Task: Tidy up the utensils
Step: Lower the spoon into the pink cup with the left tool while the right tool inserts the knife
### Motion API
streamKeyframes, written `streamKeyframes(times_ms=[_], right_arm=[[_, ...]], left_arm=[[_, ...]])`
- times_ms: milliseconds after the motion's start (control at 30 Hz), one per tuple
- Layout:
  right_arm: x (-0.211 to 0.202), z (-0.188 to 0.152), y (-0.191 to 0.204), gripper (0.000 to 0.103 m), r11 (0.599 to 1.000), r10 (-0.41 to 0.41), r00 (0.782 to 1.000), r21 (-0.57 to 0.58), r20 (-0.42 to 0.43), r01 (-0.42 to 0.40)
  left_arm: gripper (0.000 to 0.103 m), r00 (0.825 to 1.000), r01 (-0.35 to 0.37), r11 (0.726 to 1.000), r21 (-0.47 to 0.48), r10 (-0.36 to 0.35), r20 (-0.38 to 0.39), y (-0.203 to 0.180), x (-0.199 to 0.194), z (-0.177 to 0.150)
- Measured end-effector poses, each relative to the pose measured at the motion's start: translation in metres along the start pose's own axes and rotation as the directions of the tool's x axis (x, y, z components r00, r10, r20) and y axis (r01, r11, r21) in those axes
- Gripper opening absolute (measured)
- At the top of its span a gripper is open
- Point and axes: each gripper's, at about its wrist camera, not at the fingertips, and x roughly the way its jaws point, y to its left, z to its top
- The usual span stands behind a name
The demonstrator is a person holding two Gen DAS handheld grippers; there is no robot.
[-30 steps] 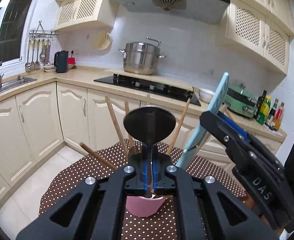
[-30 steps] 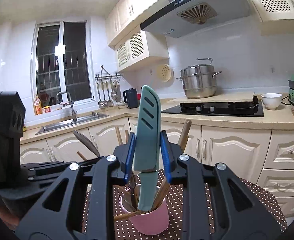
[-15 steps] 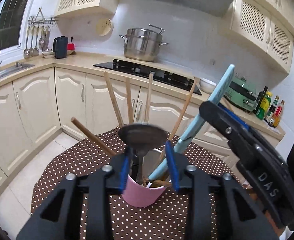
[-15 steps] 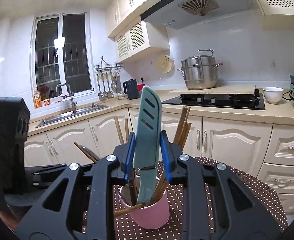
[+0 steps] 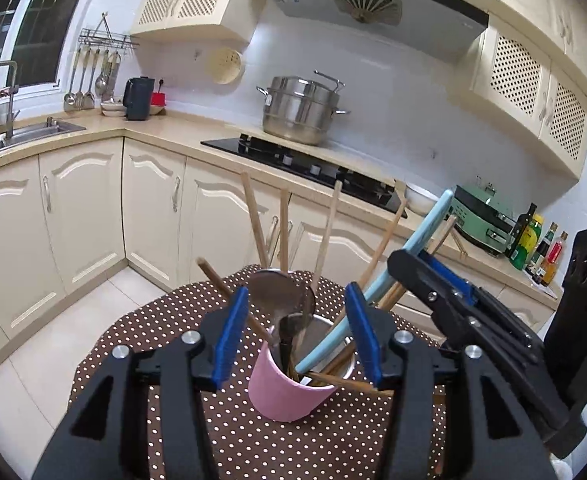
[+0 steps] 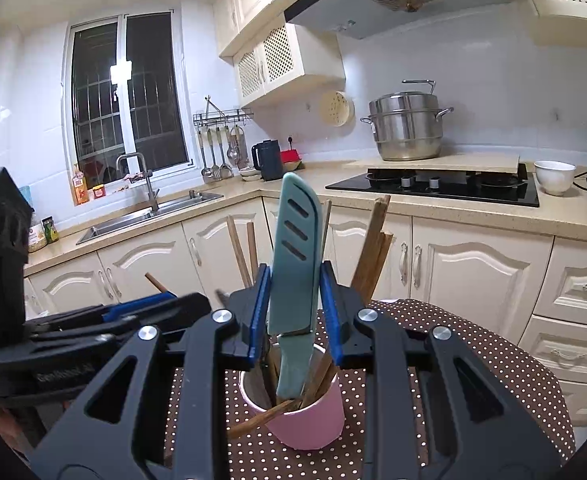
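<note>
A pink utensil cup (image 5: 289,388) (image 6: 313,420) stands on the brown dotted tablecloth (image 5: 153,332). Several wooden chopsticks (image 5: 255,220) and a metal spoon (image 5: 279,294) stand in it, bowl up. My left gripper (image 5: 297,332) is just in front of the cup, its jaws opening, and the spoon stands free between them, touched by neither pad. My right gripper (image 6: 296,312) is shut on a teal sheathed knife (image 6: 295,256), whose handle end dips into the cup. In the left wrist view the knife (image 5: 409,256) leans up to the right.
Behind the small table runs a cream kitchen counter (image 5: 165,128) with a sink (image 6: 149,216), a black hob (image 6: 433,186) and a steel pot (image 5: 299,110). A white bowl (image 6: 553,176) and bottles (image 5: 537,244) stand at the right. White floor tiles (image 5: 33,360) lie to the left.
My left gripper let go of the spoon: its jaws went from shut on the handle to well apart. The spoon dropped lower into the cup. My right gripper kept its hold on the knife.
</note>
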Motion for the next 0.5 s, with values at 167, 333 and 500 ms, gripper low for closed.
streamKeyframes(times_ms=[167, 333, 500], right_arm=[[0.004, 0.002, 0.001, 0.026, 1.000, 0.009, 1.000, -0.010, -0.023, -0.010], [0.007, 0.005, 0.003, 0.026, 1.000, 0.008, 0.999, -0.028, -0.046, -0.009], [0.016, 0.008, 0.006, 0.025, 0.999, 0.018, 0.994, -0.034, -0.105, -0.021]], left_arm=[[0.050, 0.998, -0.046, 0.999, 0.022, 0.045, 0.032, -0.003, -0.006, 0.000], [0.050, 0.998, -0.044, 0.999, 0.001, 0.044, 0.047, -0.002, -0.012, 0.003], [0.050, 0.998, -0.053, 0.999, 0.000, 0.053, 0.042, 0.000, -0.013, 0.004]])
